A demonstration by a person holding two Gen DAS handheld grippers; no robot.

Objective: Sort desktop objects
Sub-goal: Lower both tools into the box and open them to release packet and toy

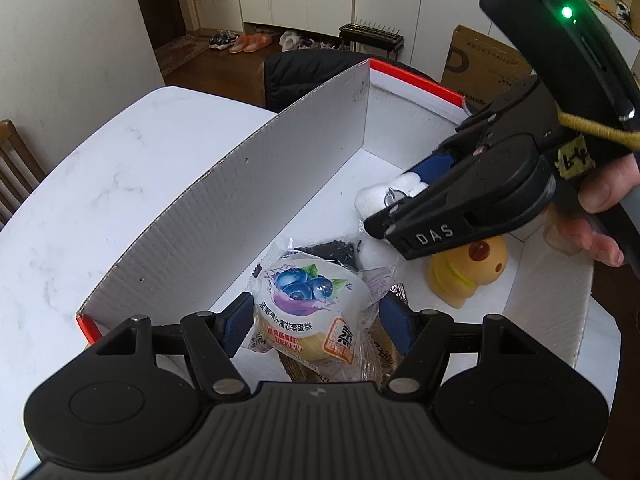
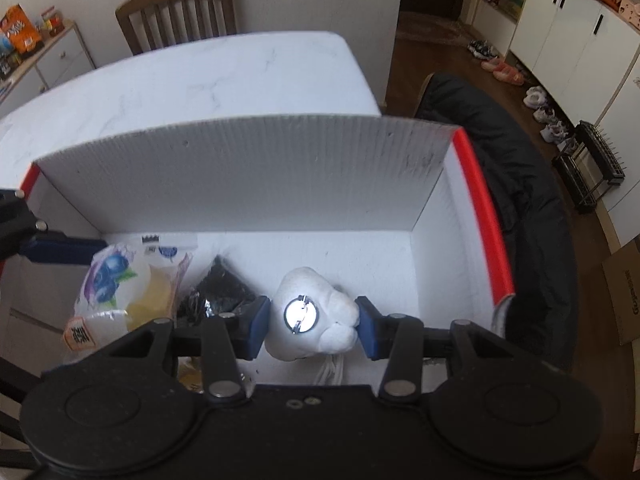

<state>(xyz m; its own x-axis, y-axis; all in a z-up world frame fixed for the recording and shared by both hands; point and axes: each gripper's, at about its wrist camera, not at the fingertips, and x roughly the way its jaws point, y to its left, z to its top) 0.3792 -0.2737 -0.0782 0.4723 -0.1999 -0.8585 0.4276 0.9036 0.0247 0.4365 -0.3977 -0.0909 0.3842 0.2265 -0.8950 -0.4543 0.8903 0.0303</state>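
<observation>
Left wrist view: white corrugated box (image 1: 240,184) w/ red rim sits on the white marble table (image 1: 80,200). Inside: a blueberry cake packet (image 1: 308,304) near the box's near-left corner, more wrappers under it, a black packet (image 1: 328,250) just behind, a yellow toy (image 1: 468,276) by the near-right wall. Left gripper (image 1: 316,324) has its blue pads either side of the cake packet, long axis of the packet running away from the camera; pads look to be touching its sides, so gripping it. Right gripper (image 1: 384,216) comes in from the right, tilted down, closed on a white plush (image 1: 376,196).

Right wrist view: same box (image 2: 248,172), far wall upright. White plush (image 2: 312,316) w/ a round metal pin on it sits between the right gripper (image 2: 312,328) pads, both touching it, over the box floor near the middle. Can't tell a long axis, it's lumpy. Black packet (image 2: 216,292) just left of it, cake packet (image 2: 116,284) further left, the left gripper's blue pad (image 2: 60,250) at its far edge.
</observation>
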